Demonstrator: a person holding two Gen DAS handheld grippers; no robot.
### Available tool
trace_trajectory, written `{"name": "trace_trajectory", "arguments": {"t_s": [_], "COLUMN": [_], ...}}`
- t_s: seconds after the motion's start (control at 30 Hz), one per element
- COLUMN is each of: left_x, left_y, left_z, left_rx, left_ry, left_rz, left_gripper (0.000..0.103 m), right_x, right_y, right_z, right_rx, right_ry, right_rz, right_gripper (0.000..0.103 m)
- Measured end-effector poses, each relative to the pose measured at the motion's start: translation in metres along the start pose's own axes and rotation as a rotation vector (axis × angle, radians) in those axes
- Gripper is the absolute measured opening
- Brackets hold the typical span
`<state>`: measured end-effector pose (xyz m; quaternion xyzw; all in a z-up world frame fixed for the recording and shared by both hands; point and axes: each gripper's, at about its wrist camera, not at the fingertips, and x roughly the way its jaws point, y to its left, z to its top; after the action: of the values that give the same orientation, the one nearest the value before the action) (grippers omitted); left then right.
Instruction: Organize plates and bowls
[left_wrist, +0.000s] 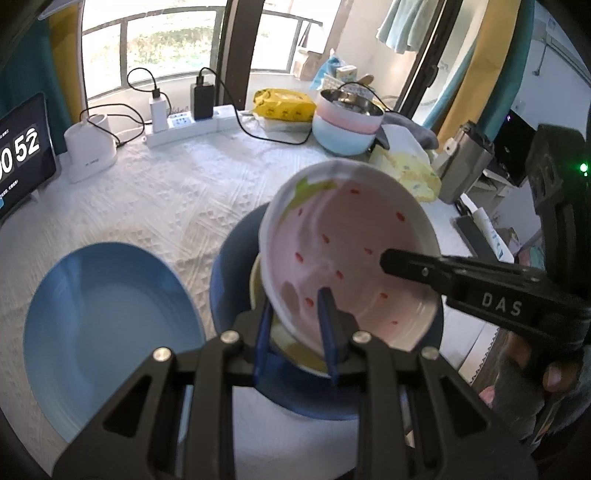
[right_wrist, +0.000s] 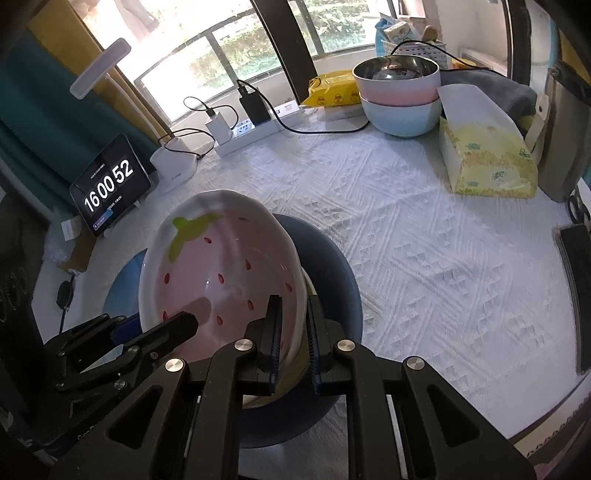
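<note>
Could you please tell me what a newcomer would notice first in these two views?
A pink strawberry-patterned dish is held tilted over a dark blue plate by both the left gripper and right gripper. A light blue plate lies beside it; stacked pastel bowls stand behind.

A table under a white textured cloth (right_wrist: 424, 236) carries the things. On it lie a light blue plate (left_wrist: 110, 332), a dark blue plate (right_wrist: 332, 266), stacked bowls (right_wrist: 400, 103), a tissue box (right_wrist: 487, 162), a power strip (right_wrist: 251, 136) and a clock screen (right_wrist: 110, 192).

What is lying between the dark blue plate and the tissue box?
Nothing: in the right wrist view, only bare white tablecloth stretches from the dark blue plate to the yellow tissue box.
</note>
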<state>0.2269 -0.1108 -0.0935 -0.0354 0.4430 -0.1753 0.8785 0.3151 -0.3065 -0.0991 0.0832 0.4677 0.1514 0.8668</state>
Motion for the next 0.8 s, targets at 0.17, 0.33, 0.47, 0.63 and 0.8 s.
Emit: {"name": "trace_trajectory", "arguments": {"t_s": [0.17, 0.33, 0.47, 0.63, 0.8], "left_x": [0.003, 0.003, 0.002, -0.002, -0.003], "left_y": [-0.002, -0.002, -0.004, -0.003, -0.002], "left_z": [-0.003, -0.005, -0.007, -0.008, -0.009], "left_rx": [0.011, 0.015, 0.028, 0.025, 0.025], "left_ry": [0.014, 0.016, 0.006, -0.009, -0.011], "left_rz": [0.007, 0.004, 0.014, 0.024, 0.053], "left_gripper": [0.025, 0.025, 0.026, 0.027, 0.027], "right_x": [0.000, -0.001, 0.000, 0.005, 0.008], "right_y": [0.003, 0.008, 0.015, 0.020, 0.022], "right_z": [-0.003, -0.008, -0.012, -0.014, -0.015], "right_rx": [-0.033, -0.091, -0.152, -0.200, -0.223], "right_ry": [-0.010, -0.027, -0.031, -0.012, -0.007], "right_rz": [-0.026, -0.087, -0.128, -0.168, -0.185], "right_gripper": [0.015, 0.015, 0.015, 0.016, 0.016]}}
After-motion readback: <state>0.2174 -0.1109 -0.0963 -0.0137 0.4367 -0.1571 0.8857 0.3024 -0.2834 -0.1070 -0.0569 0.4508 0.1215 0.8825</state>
